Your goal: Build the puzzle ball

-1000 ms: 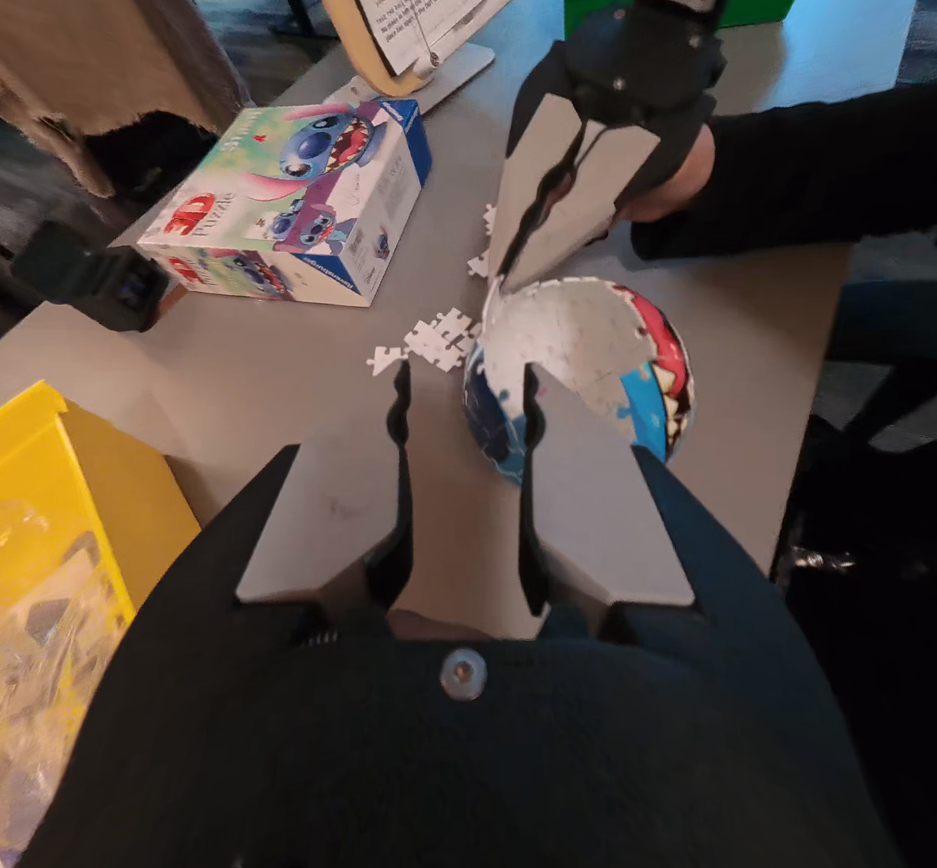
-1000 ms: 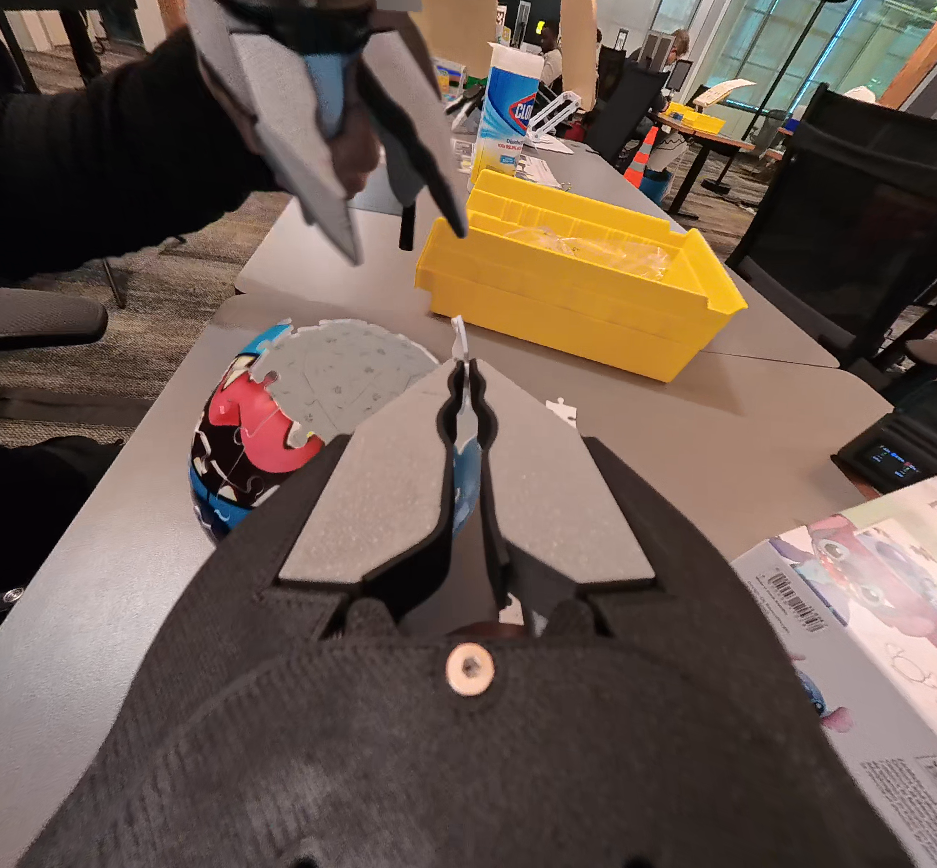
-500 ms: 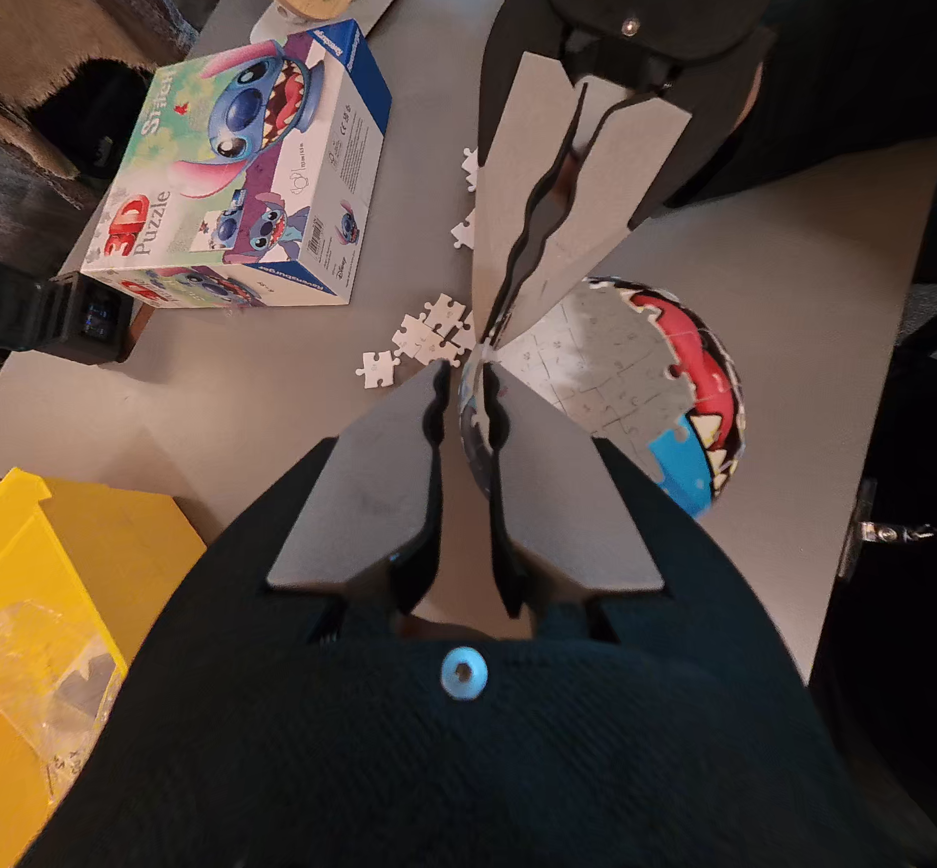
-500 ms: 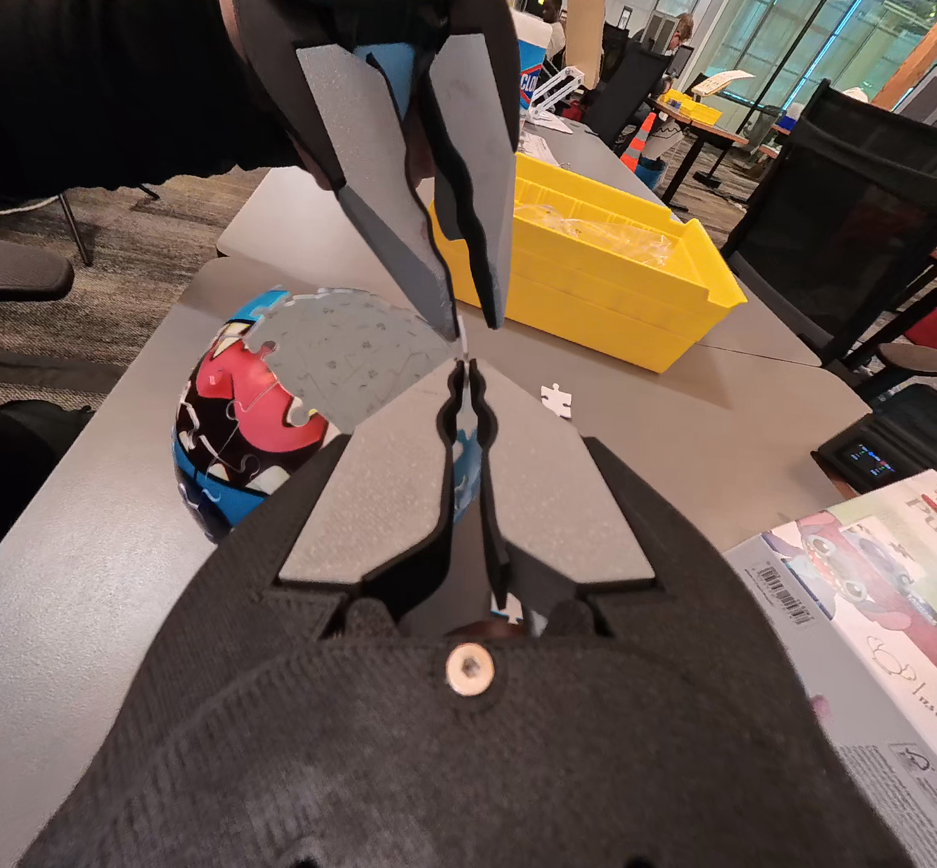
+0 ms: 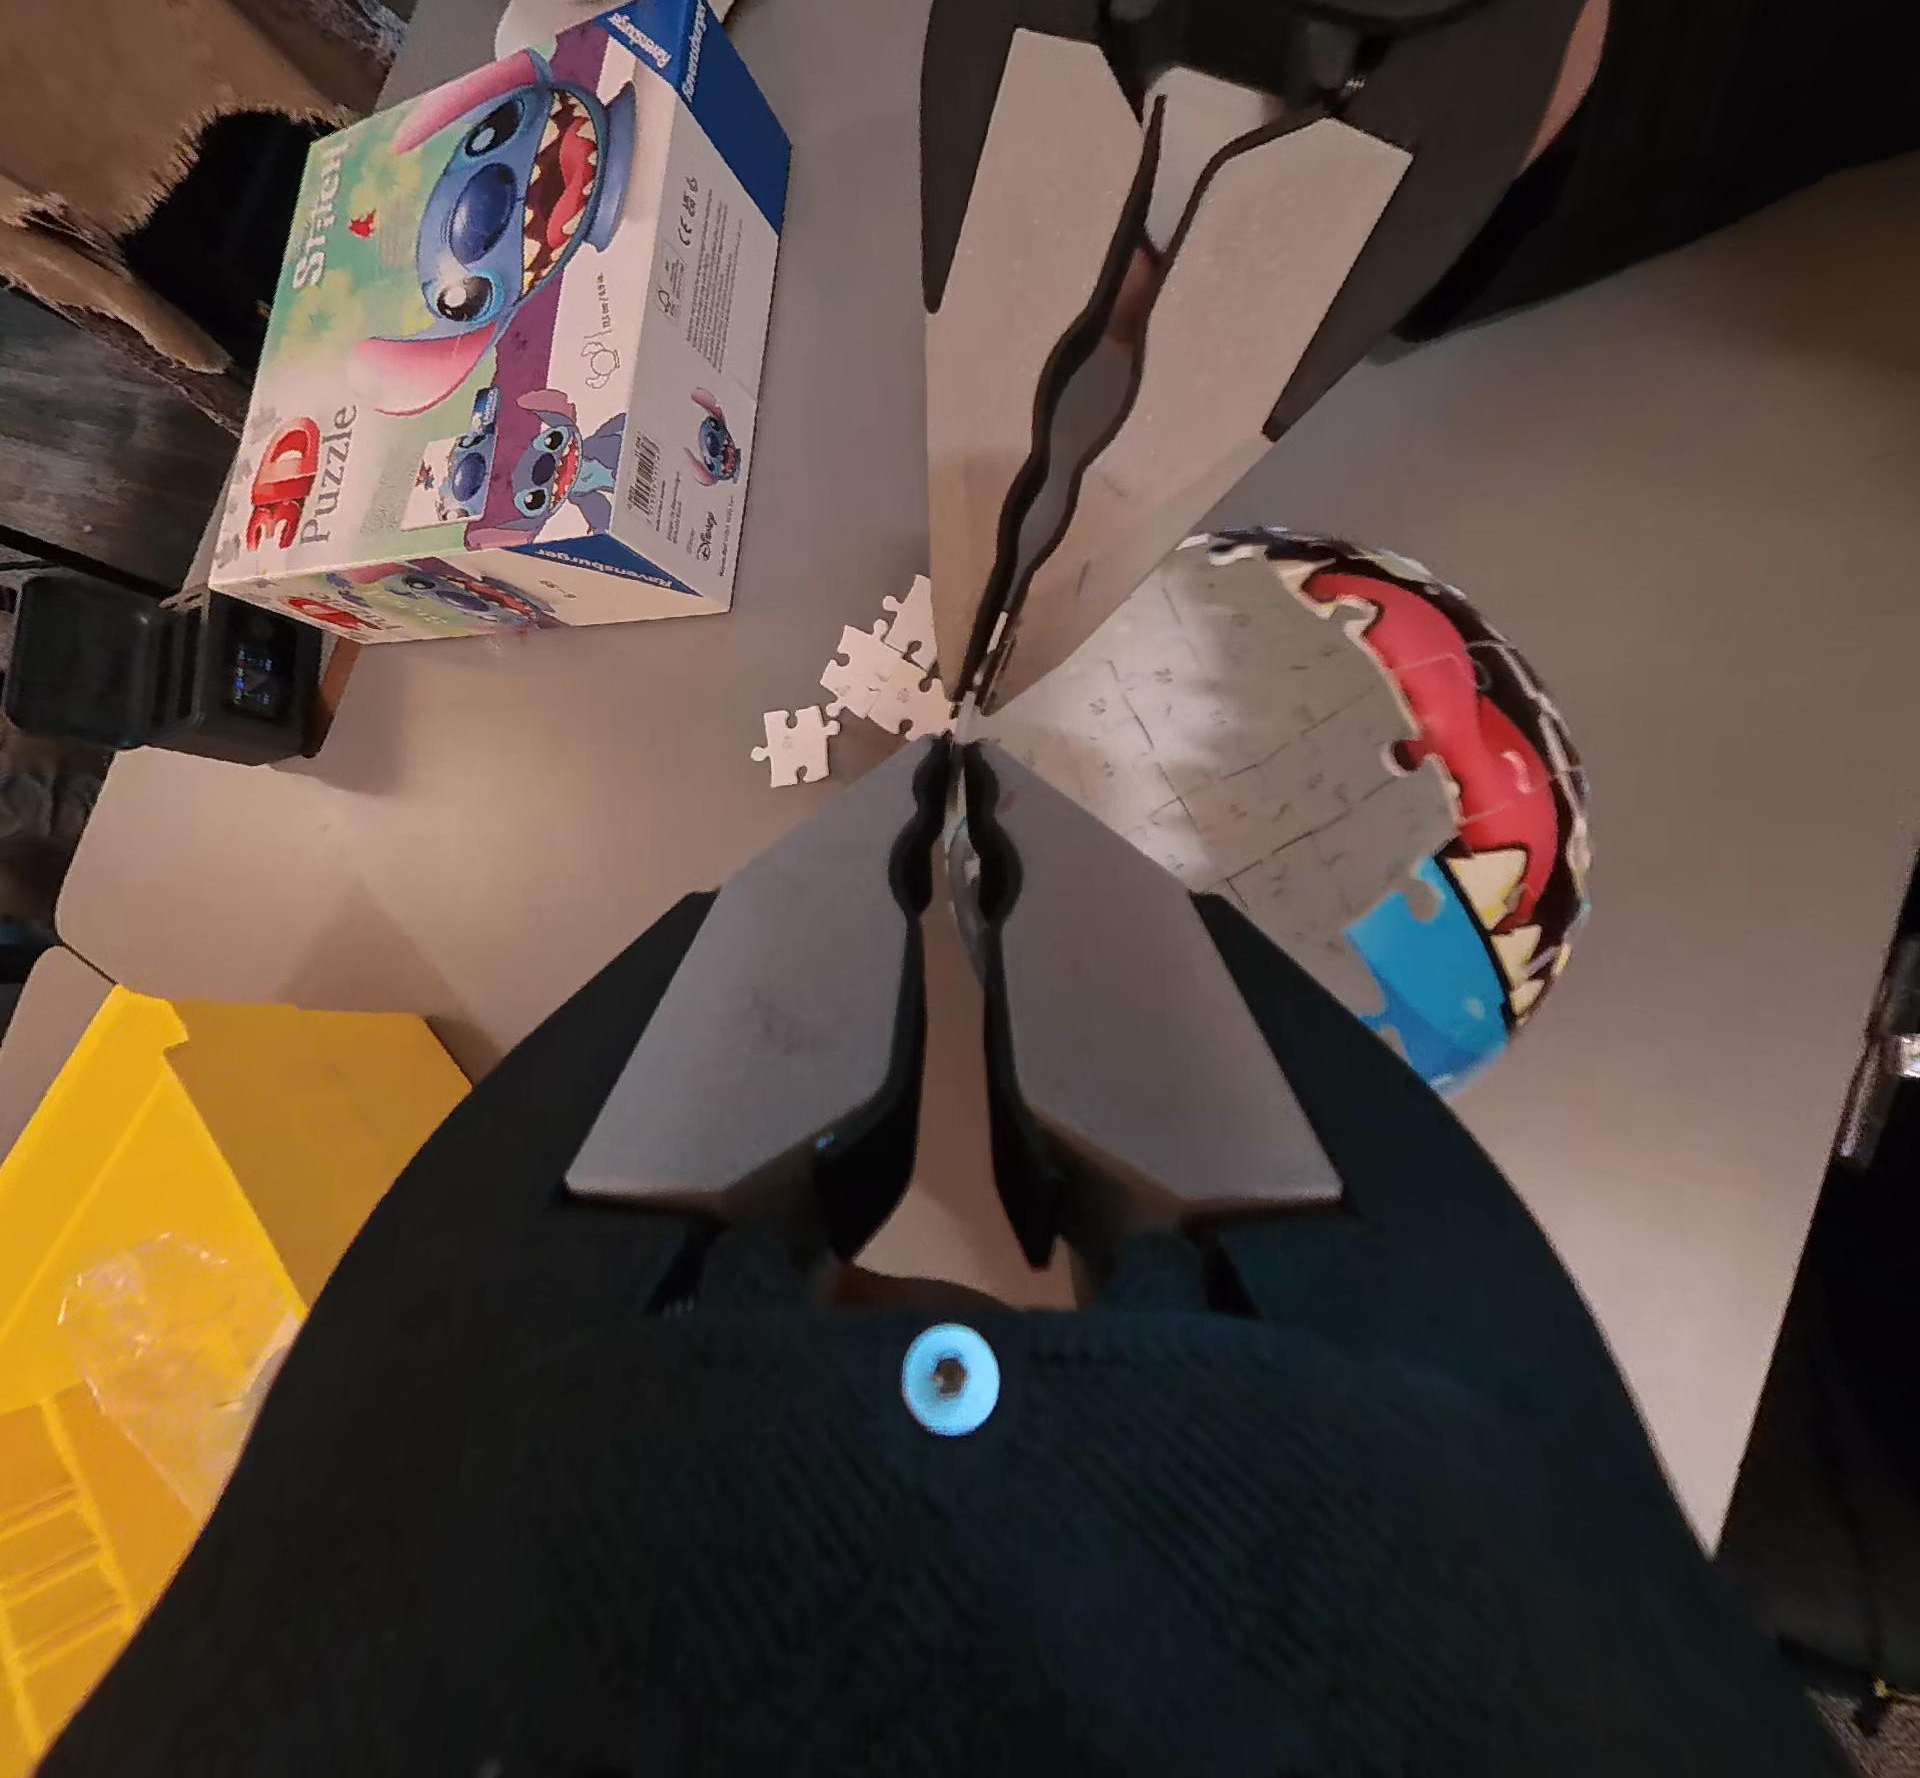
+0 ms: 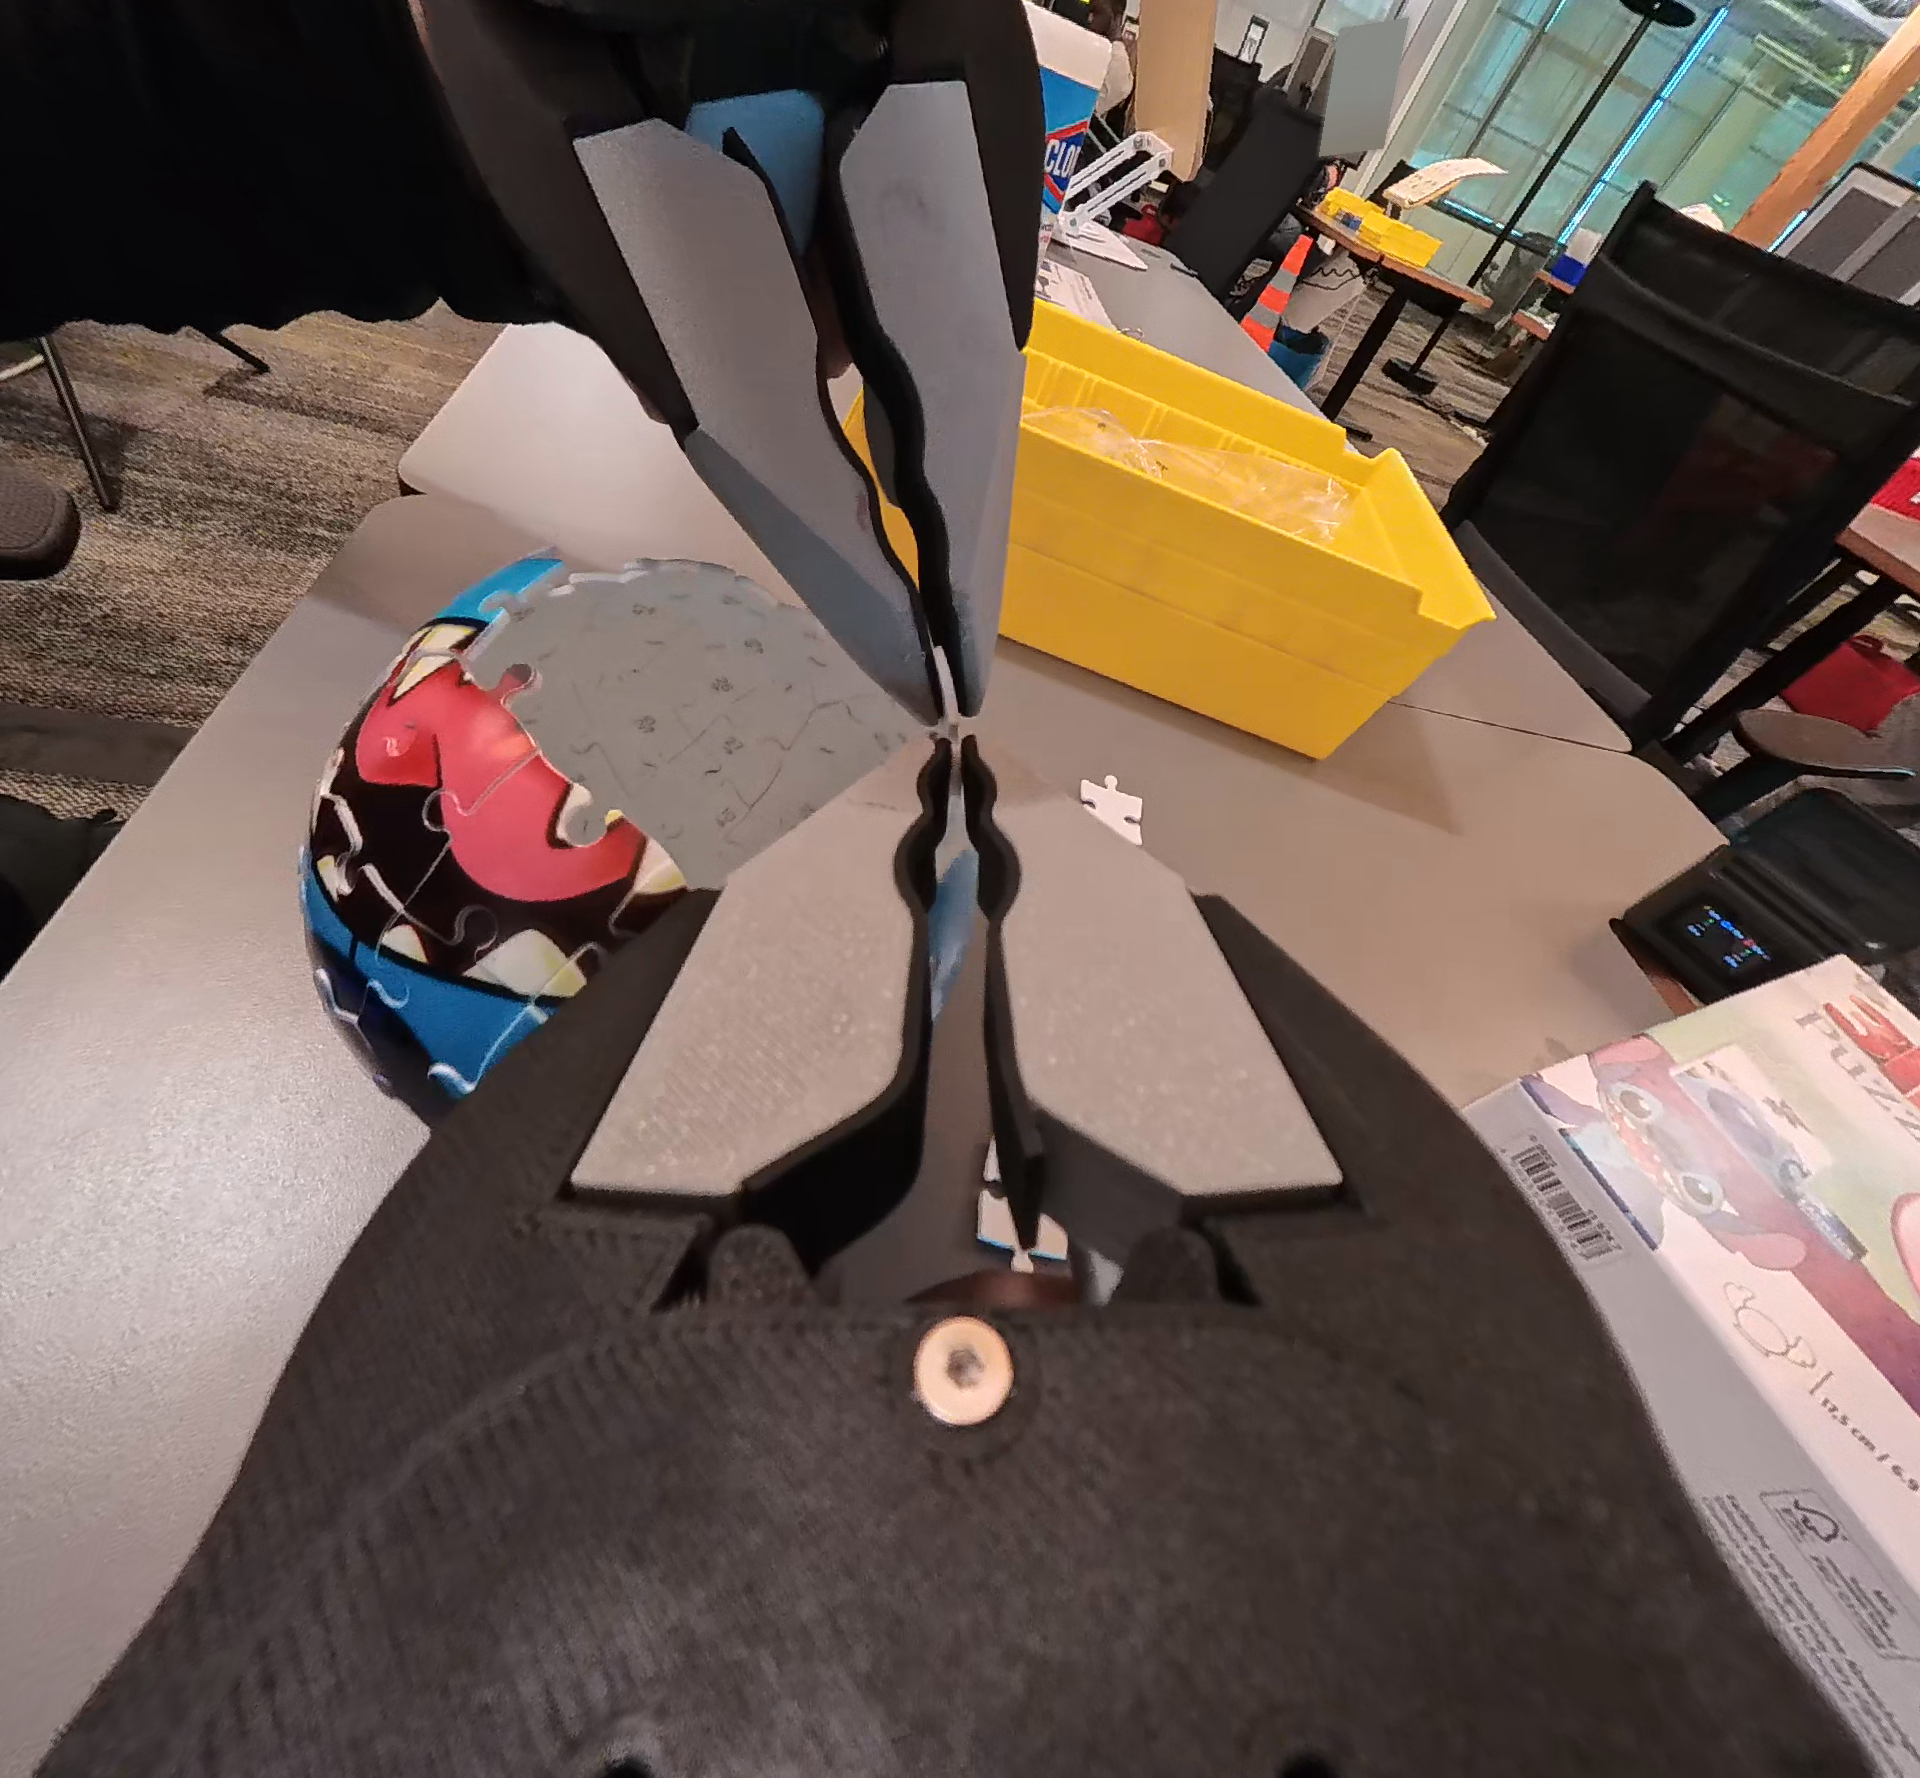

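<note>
Left gripper [image 5: 954,752]: lower centre of its view, fingers closed together on a thin pale puzzle piece [image 6: 943,679] at the tips. Right gripper [image 6: 951,749]: lower centre of its view, tongs also pinched on that piece, tip to tip with the other.

Puzzle ball [image 5: 1351,793]: half built, open grey inside upward, red, black and blue outside; right of centre in the left view, left of centre in the right view, on the grey table [image 5: 520,855].

Loose pieces [image 5: 862,689]: centre, beside the ball.

Puzzle box [image 5: 499,326]: upper left.

Yellow bin [image 6: 1195,565]: upper right in the right view.
</note>
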`<state>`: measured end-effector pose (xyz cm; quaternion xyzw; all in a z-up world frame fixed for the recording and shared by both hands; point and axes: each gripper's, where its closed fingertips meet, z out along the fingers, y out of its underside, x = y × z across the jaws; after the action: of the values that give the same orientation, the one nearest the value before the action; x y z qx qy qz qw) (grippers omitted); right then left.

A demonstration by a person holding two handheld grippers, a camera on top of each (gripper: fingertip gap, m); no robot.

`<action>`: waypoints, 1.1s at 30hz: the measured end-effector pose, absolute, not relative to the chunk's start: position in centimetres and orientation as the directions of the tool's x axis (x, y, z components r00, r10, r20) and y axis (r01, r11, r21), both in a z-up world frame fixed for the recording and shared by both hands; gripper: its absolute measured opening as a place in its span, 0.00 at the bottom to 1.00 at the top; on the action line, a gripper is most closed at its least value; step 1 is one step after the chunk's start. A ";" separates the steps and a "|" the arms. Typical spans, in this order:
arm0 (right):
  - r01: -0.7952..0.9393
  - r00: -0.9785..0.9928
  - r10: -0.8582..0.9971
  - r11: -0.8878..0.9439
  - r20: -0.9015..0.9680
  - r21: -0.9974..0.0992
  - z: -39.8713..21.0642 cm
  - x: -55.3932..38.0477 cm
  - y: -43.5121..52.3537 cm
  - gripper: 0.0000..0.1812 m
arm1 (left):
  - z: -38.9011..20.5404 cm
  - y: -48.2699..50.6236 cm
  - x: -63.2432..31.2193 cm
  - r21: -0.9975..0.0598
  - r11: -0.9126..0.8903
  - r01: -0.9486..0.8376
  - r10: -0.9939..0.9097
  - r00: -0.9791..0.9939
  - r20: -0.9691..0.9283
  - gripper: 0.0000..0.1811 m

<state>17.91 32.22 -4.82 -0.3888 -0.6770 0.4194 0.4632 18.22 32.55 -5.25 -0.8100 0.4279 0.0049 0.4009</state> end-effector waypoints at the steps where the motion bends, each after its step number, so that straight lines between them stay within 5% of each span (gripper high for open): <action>1: 0.140 -0.269 0.915 0.345 0.300 -0.928 -4.8 17.9 32.3 0.00 | -5.3 32.6 18.2 -0.640 -0.315 -0.701 -0.689 0.633 -0.354 0.00; 19: 0.113 -0.271 0.923 0.313 0.274 -0.943 -2.6 19.8 32.9 0.06 | -5.3 32.6 18.4 -0.612 -0.300 -0.731 -0.655 0.625 -0.425 0.00; 28: 0.358 -0.500 0.859 0.087 -0.112 -0.930 -3.5 19.9 33.4 0.16 | -5.3 32.5 18.4 -0.572 -0.266 -0.776 -0.611 0.594 -0.523 0.00; 33: 0.424 -0.522 0.847 0.156 -0.100 -0.892 -4.1 18.2 33.5 0.19 | -5.2 32.6 18.3 -0.566 -0.261 -0.782 -0.592 0.593 -0.546 0.00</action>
<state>18.24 33.51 -4.09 -0.4366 -0.7279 0.4809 0.2198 18.31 32.65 -5.21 -0.7861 0.4370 0.1122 0.4225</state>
